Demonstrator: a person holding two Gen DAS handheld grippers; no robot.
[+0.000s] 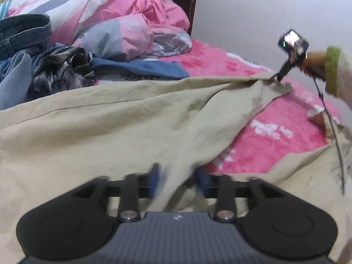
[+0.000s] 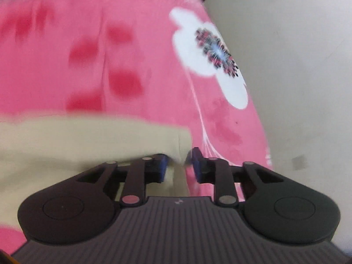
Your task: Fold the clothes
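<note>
Loosely — khaki trousers between grippers

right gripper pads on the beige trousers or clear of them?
Cannot tell. In the right wrist view the beige trousers run between the right gripper pads, but blur hides any contact or gap.

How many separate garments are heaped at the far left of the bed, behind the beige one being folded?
3 that I can tell: dark jeans at the back, a plaid shirt in front of them, and a grey-blue garment at the left edge. More may lie hidden underneath.
</note>
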